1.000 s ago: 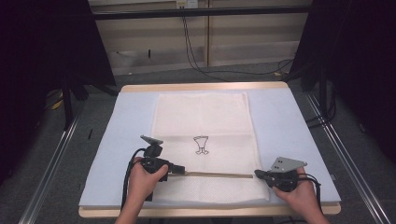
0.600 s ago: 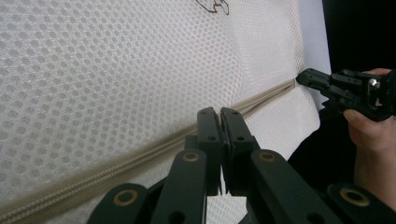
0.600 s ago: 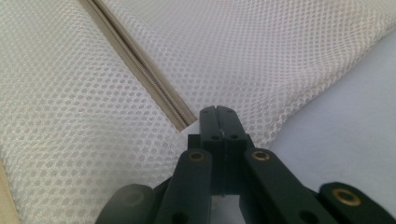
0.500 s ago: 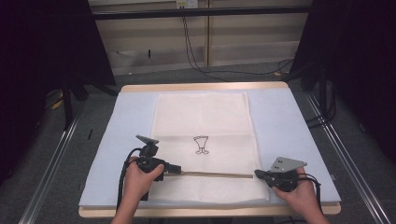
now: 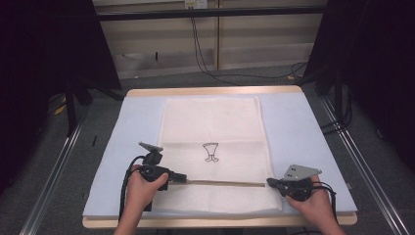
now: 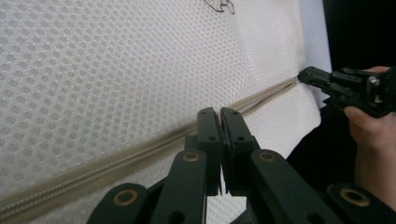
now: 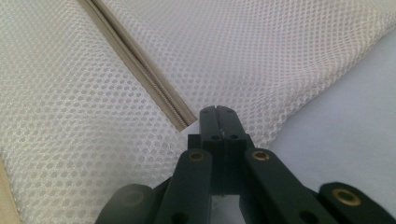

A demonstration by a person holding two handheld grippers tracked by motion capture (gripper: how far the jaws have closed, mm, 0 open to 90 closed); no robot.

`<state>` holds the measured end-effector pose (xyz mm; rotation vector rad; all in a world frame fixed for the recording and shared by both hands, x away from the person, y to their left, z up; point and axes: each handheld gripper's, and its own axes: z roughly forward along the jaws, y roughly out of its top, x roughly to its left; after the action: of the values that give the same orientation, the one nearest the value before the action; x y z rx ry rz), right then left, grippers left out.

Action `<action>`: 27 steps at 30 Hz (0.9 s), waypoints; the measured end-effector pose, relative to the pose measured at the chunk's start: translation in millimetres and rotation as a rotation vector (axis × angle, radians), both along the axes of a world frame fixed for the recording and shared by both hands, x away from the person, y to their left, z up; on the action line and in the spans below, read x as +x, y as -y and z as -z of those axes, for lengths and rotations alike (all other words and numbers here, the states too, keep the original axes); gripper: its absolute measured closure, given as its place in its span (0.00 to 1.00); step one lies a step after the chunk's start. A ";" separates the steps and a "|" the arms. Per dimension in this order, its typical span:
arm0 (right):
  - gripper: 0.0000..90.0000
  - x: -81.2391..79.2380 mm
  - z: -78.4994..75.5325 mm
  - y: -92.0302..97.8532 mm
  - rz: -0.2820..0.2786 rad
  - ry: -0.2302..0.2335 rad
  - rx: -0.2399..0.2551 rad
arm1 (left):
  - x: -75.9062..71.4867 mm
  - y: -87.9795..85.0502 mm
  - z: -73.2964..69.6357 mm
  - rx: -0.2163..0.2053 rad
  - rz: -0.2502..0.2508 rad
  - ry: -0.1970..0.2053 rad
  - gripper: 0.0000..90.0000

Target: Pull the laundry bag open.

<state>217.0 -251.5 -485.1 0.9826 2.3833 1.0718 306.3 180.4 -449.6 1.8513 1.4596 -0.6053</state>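
Note:
A white mesh bag (image 5: pixel 213 122) lies flat on the pale blue mat (image 5: pixel 303 132), with a small black figure (image 5: pixel 211 152) printed at its middle. A beige zipper (image 5: pixel 225 183) runs across its near part. My left gripper (image 5: pixel 183 179) is at the zipper's left end, its jaws shut and its tips (image 6: pixel 219 114) over the zipper tape (image 6: pixel 140 151); I cannot see anything pinched. My right gripper (image 5: pixel 270 182) sits at the zipper's right end, also shut, with its tips (image 7: pixel 218 112) just past the end of the tape (image 7: pixel 180 122) on the mesh. The left gripper view shows the right gripper (image 6: pixel 306 74) farther off.
The mat covers a wooden table (image 5: pixel 210 91) whose near edge is just below the hands. Metal rails (image 5: pixel 58 161) run along both sides on the floor. Black cables (image 5: pixel 205 58) hang by the wall behind. Dark curtains stand at left and right.
My left gripper has shifted slightly to the left along the zipper line. The right gripper has stayed where it was.

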 end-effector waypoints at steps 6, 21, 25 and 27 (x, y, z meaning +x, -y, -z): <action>1.00 0.4 0.1 0.1 -0.001 0.000 0.002 | -1.7 -11.3 -0.3 0.008 -0.022 -0.002 0.97; 1.00 0.2 0.0 -0.1 0.000 0.000 0.001 | -7.1 -50.8 -1.2 0.006 -0.088 0.001 0.97; 1.00 0.1 -0.1 -0.3 0.001 0.000 0.000 | -7.0 -57.4 -2.3 -0.004 -0.089 0.001 0.97; 1.00 0.1 0.0 -0.3 0.000 0.000 0.000 | -6.9 -58.3 -2.5 -0.003 -0.078 0.004 0.97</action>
<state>217.1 -251.2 -485.0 0.9833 2.3827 1.0722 299.5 238.7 -447.1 1.7831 1.5193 -0.5651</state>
